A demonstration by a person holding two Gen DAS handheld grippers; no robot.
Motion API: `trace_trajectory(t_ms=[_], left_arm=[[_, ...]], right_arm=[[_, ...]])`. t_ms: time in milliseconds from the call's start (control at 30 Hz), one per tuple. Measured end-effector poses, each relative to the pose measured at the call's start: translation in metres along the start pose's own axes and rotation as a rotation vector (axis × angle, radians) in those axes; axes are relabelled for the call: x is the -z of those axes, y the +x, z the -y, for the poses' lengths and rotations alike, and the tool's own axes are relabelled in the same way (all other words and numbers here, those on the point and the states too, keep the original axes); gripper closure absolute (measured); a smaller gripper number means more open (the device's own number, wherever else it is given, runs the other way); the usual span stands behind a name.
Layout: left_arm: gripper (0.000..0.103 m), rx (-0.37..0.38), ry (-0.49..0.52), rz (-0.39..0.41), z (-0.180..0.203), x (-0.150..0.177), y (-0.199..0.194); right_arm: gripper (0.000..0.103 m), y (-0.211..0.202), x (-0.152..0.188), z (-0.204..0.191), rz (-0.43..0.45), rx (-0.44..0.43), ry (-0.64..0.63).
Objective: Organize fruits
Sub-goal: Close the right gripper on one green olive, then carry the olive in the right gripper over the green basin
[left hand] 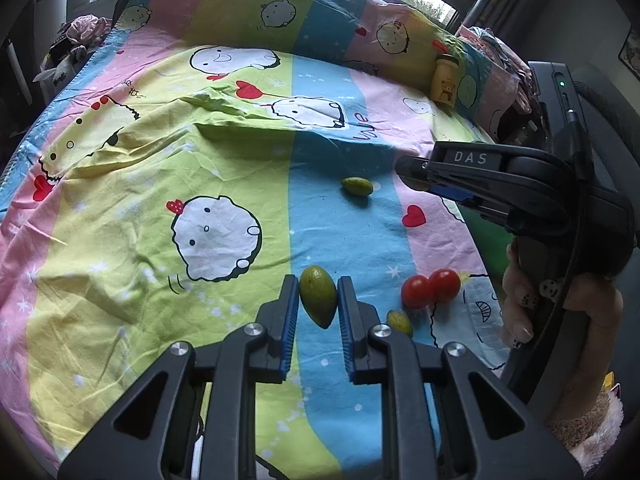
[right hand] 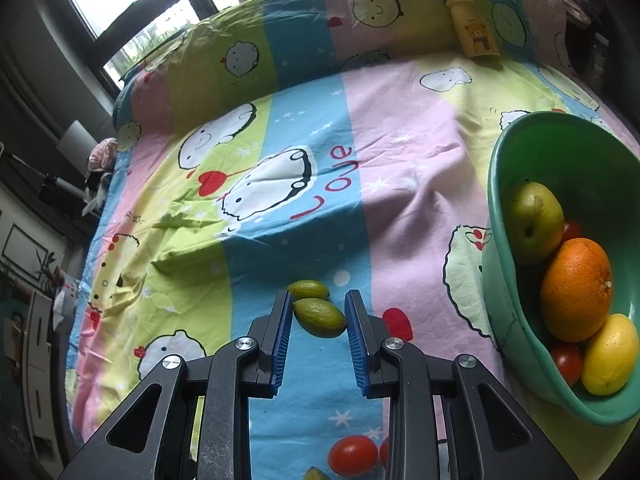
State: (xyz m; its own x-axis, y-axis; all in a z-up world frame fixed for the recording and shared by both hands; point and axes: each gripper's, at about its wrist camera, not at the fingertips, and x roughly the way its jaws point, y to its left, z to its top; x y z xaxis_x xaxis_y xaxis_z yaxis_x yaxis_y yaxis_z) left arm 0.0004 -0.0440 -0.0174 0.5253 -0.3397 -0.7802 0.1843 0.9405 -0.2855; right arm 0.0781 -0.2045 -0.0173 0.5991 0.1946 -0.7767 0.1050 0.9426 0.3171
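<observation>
**Two grippers, one green fruit each**

Left gripper (left hand: pixel 318 300) holds a small green oval fruit (left hand: pixel 318 295) betw. its blue pads (left hand: pixel 289 320), pinched across the short axis w/ the long axis pointing fwd, prob. so it can't roll out. Right gripper (right hand: pixel 316 316), jaws narrow, brackets a second green fruit (right hand: pixel 319 317); left pad touches, right side shows a slight gap, so grip looks unfinished. Another green one (right hand: pixel 308 289) lies just beyond it on the bedsheet (right hand: pixel 400 152).

Right hand (left hand: pixel 520 304) wraps the handle, tool reaching level over the sheet. Two cherry tomatoes (left hand: pixel 430 290) wait near the sheet's right edge; green bowl (right hand: pixel 516 320) there already carries pear, orange, lemon.
</observation>
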Motion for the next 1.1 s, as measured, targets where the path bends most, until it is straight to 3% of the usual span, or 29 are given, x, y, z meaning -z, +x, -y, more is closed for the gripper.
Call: trace_trajectory(t_ms=[467,1100], left_arm=[[0.084,0.035,0.085,0.11,0.044,-0.048,-0.017],[0.084,0.16,0.223,0.163,0.127,-0.077,0.005]], right_arm=[[0.074,-0.059,-0.008,0.031,0.17,-0.044,0.062],[0.074,-0.121,-0.004,0.112,0.364,0.045,0.27]])
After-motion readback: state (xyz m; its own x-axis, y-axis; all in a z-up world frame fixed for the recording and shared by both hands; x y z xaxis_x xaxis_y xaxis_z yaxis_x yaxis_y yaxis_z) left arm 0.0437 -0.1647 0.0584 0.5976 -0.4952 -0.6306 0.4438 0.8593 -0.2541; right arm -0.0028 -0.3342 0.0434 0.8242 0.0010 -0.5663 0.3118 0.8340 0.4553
